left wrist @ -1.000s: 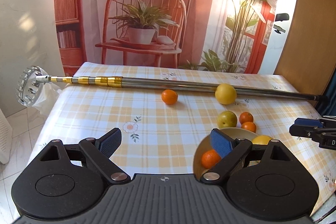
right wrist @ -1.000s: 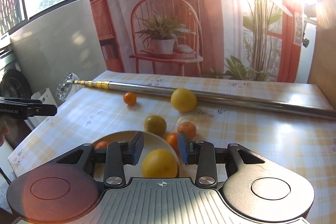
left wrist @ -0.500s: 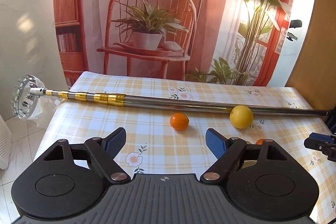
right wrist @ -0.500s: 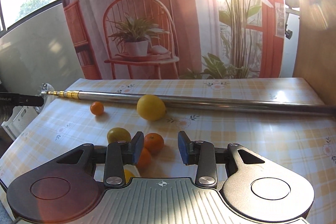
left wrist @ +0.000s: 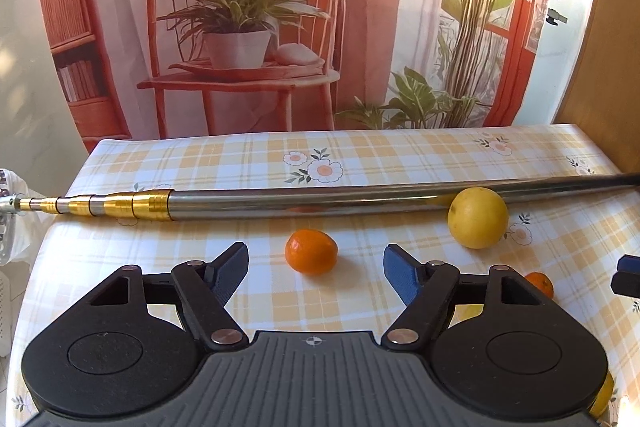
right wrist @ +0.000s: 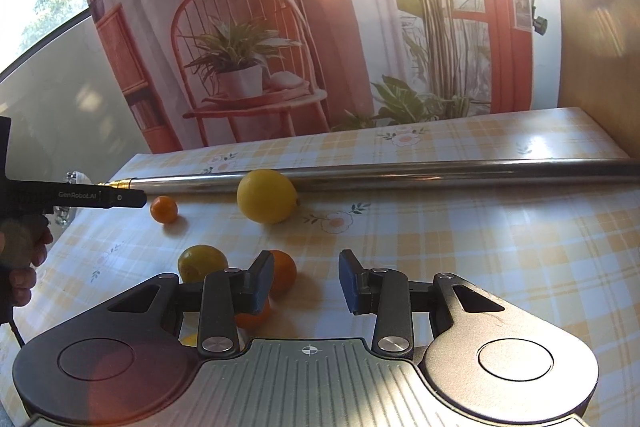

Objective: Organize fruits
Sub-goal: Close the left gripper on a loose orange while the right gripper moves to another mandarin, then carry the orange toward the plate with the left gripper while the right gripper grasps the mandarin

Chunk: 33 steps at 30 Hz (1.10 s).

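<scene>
**Loose fruit left on the worktop**

The left tongs (left wrist: 314, 269) are spread wide and hold nothing; a small orange (left wrist: 311, 251) sits on the worktop (left wrist: 224, 163) just ahead, lined up with the gap between the jaws but not yet between them. The right tongs (right wrist: 306, 283) are open more narrowly and are also empty. Near their left jaw lie two more oranges (right wrist: 282, 269) and a greenish fruit (right wrist: 202, 261), close together. A sliver of yellow shows under the right tongs' body; whether it is a fruit already set in a dish cannot be told.

Farther back, a large lemon (left wrist: 477, 218) rests against the metal pole (left wrist: 320, 197) that lies across the worktop.

As I judge it, the sorting is only partly done at best: at least five fruits lie loose, none is gripped, and the small orange looks to be the left tongs' next pick.
</scene>
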Each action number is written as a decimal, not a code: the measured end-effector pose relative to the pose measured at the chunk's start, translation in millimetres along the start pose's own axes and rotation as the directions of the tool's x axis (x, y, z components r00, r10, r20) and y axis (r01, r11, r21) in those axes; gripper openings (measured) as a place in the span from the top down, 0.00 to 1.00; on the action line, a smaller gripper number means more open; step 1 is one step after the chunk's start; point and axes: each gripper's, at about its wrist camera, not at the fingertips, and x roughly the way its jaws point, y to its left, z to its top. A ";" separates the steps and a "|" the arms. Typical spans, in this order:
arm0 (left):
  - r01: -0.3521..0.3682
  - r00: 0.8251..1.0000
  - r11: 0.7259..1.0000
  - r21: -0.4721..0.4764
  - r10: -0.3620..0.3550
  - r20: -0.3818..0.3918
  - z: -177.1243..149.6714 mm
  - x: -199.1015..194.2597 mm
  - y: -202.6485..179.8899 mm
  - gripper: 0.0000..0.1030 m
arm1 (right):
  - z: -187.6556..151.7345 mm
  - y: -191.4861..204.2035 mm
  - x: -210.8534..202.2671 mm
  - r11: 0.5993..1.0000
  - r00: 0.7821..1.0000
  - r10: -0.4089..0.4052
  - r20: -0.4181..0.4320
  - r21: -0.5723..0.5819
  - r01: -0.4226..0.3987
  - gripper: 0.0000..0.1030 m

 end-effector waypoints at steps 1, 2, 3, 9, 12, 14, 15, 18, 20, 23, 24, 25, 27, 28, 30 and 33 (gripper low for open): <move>0.001 1.000 1.000 -0.008 -0.001 -0.005 1.2 5.3 0.6 0.25 | -0.2 -1.2 1.8 1.000 1.000 0.000 -0.003 0.004 0.000 0.67; 0.004 1.000 1.000 -0.017 -0.004 -0.012 3.1 12.4 1.1 0.26 | -0.2 -2.7 3.4 1.000 1.000 0.001 -0.007 0.009 -0.001 0.67; 0.004 1.000 1.000 -0.024 -0.005 -0.019 4.3 18.3 1.3 0.26 | -0.7 -3.4 5.2 1.000 1.000 0.001 -0.011 0.013 0.000 0.67; -0.004 0.998 0.999 -0.032 0.002 -0.059 4.6 44.3 4.5 0.33 | -1.7 -6.2 13.4 1.000 1.000 0.004 -0.029 0.023 -0.003 0.67; -0.012 0.998 0.999 -0.042 0.010 -0.055 4.2 51.6 8.1 0.34 | -1.2 -6.1 15.9 1.000 0.999 0.009 -0.034 0.023 -0.008 0.67; -0.015 0.998 0.999 -0.045 0.012 -0.065 3.6 56.5 9.6 0.35 | -0.7 -5.4 18.0 1.000 0.999 0.013 -0.038 0.019 -0.012 0.67; -0.016 0.998 0.999 -0.046 0.013 -0.069 3.6 58.6 10.4 0.36 | -0.8 -5.1 19.4 1.000 0.999 0.014 -0.040 0.019 -0.013 0.67; 0.004 0.997 0.999 -0.054 -0.008 -0.071 2.6 63.6 13.7 0.52 | -0.9 -4.8 23.3 1.000 0.999 0.017 -0.047 0.025 -0.016 0.67; 0.018 0.997 0.998 -0.061 -0.022 -0.067 1.5 63.1 14.3 0.59 | -1.0 -5.0 25.0 0.999 0.999 0.019 -0.050 0.027 -0.018 0.67; 0.027 0.998 0.998 -0.063 -0.031 -0.061 -0.9 59.8 14.8 0.59 | 0.1 -4.2 28.2 0.999 0.998 0.024 -0.054 0.024 -0.023 0.67; 0.033 0.998 0.998 -0.057 -0.036 -0.057 -1.7 57.0 14.3 0.59 | 0.6 -4.0 29.2 0.999 0.998 0.025 -0.056 0.023 -0.024 0.67; 0.037 0.998 0.998 -0.050 -0.040 -0.052 -2.3 53.9 13.9 0.59 | 1.3 -4.2 30.8 0.999 0.998 0.027 -0.058 0.021 -0.026 0.67; 0.050 0.998 0.998 -0.027 -0.051 -0.035 -4.3 44.0 12.1 0.59 | 3.0 -3.0 34.3 0.999 0.997 0.035 -0.063 0.017 -0.034 0.67; 0.056 0.998 0.998 -0.019 -0.056 -0.028 -5.1 39.2 11.2 0.59 | 4.2 -2.2 36.0 0.999 0.997 0.038 -0.066 0.013 -0.038 0.67; 0.072 0.997 0.997 -0.002 -0.072 -0.014 -7.6 27.7 9.1 0.59 | 6.7 0.5 40.2 0.999 0.996 0.050 -0.073 0.005 -0.050 0.67; 0.094 0.996 0.996 0.011 -0.094 0.002 -11.7 11.8 5.4 0.59 | 10.5 6.3 47.6 0.997 0.994 0.073 -0.081 -0.001 -0.073 0.67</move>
